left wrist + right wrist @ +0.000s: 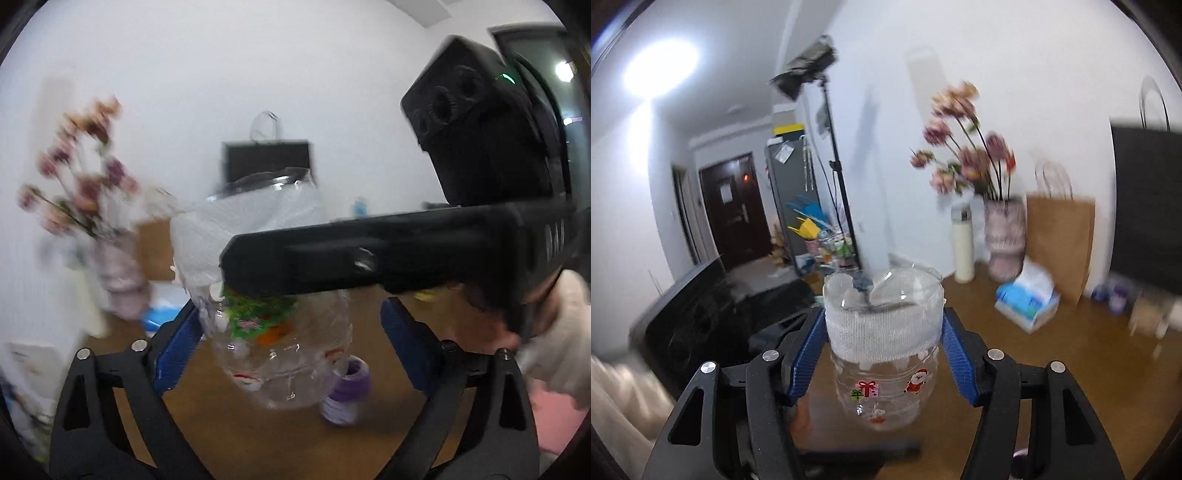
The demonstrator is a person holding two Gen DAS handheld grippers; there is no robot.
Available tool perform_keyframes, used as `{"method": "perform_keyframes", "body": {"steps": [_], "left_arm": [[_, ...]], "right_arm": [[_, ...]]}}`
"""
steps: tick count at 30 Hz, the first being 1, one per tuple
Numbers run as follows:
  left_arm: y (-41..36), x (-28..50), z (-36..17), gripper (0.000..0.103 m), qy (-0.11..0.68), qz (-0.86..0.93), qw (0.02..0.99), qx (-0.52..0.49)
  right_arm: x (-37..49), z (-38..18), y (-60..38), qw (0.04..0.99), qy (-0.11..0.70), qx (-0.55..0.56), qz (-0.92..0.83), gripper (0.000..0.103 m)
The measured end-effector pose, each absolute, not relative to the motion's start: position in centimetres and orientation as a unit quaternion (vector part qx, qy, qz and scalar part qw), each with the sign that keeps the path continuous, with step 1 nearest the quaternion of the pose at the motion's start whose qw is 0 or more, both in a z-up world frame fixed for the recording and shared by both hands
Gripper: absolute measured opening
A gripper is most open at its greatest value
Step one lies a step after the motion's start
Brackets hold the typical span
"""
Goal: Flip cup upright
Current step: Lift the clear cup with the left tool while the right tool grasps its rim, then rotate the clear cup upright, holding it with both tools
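**Fingers of the right gripper hold the cup in the air, mouth up**

Fingers (pixel 177 343) of the left gripper (pixel 291 339) stand spread wide. The cup (pixel 280 332) hangs between them, but neither blue pad is seen pressing its wall, so this gripper is judged open and empty. Across that view lies the black body of the right gripper (pixel 388 254), reaching in from the right and covering the cup's middle.

Seen from the right wrist, the blue fingers (pixel 809 354) of the right gripper (pixel 882 350) sit one on each side of the cup (pixel 882 354), against the white wrap around its upper half. Judgement: closed on the cup.

Position of the cup: off the brown table (pixel 1052 354), held in the air, long axis close to vertical with a slight tilt. The cut rim is uppermost and the clear base, printed with Christmas figures, points down. The right gripper is the one in contact, the left only nearby.

Contents: nothing can be made out inside the cup; the wall is clear and blurred.

Judgement: the turn looks nearly done. What remains turns on bringing the base down flat onto the table and letting go without tipping it.

On the table, further right, stand a vase of pink flowers (pixel 1003 236), a brown paper bag (pixel 1060 240) and a tissue box (pixel 1027 299).
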State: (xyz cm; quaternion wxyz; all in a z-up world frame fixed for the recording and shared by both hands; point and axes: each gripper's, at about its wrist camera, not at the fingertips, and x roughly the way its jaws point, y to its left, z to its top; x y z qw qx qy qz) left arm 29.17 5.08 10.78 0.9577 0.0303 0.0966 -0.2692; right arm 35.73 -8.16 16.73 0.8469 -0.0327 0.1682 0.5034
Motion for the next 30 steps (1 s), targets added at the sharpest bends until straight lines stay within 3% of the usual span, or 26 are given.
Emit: {"method": "perform_keyframes", "body": {"steps": [3,10,16,22,30], "left_arm": [[7.2,31.3,9.7,0.067,0.13,-0.31,0.942,-0.017],[6.9,34.1,7.0,0.066,0.165,-0.312,0.935,-0.024],[6.3,36.9,4.0,0.063,0.194,-0.306,0.932,-0.016],[6.2,38.8,3.9,0.062,0.18,-0.3,0.936,-0.034],[3.3,37.6,3.3,0.062,0.18,-0.301,0.936,0.009]], "right_arm": [[35.8,15.0,-7.8,0.852,0.165,-0.06,0.493,0.066],[39.4,11.4,-8.2,0.842,0.198,-0.027,0.502,0.068],[45.3,7.2,-8.0,0.785,0.293,-0.01,0.545,0.073],[45.2,6.9,-7.9,0.826,0.23,-0.036,0.513,0.073],[44.3,6.1,-9.2,0.832,0.244,-0.04,0.496,0.073]]}}
